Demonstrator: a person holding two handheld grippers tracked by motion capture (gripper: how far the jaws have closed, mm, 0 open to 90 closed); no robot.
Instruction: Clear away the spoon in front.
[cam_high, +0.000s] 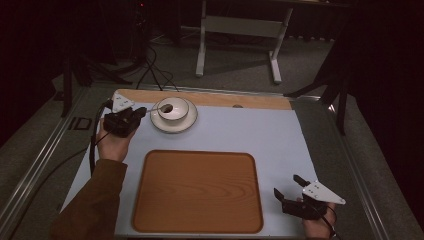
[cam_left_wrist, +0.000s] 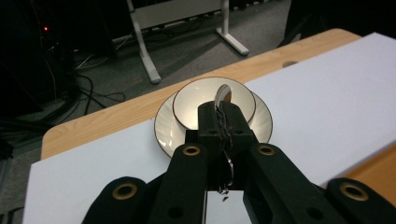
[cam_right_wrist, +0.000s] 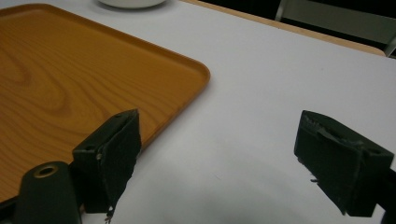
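A white bowl (cam_high: 175, 107) stands on a white saucer (cam_high: 174, 124) at the back left of the pale mat. My left gripper (cam_high: 141, 112) is just left of it, shut on the handle of a metal spoon (cam_high: 161, 107). The spoon's scoop hangs over the inside of the bowl. In the left gripper view the spoon (cam_left_wrist: 223, 93) sticks out past the closed jaws of the left gripper (cam_left_wrist: 224, 114), above the bowl (cam_left_wrist: 201, 100) and saucer (cam_left_wrist: 163, 130). My right gripper (cam_high: 287, 186) rests near the front right, open and holding nothing; in its own view the right gripper (cam_right_wrist: 219, 140) has bare mat between its jaws.
A wooden tray (cam_high: 197, 192) lies bare at the front middle of the mat, and its corner (cam_right_wrist: 93, 79) lies just left of the right gripper. The wooden table edge (cam_high: 240, 100) runs along the back. A white metal stand (cam_high: 240, 30) is on the floor beyond.
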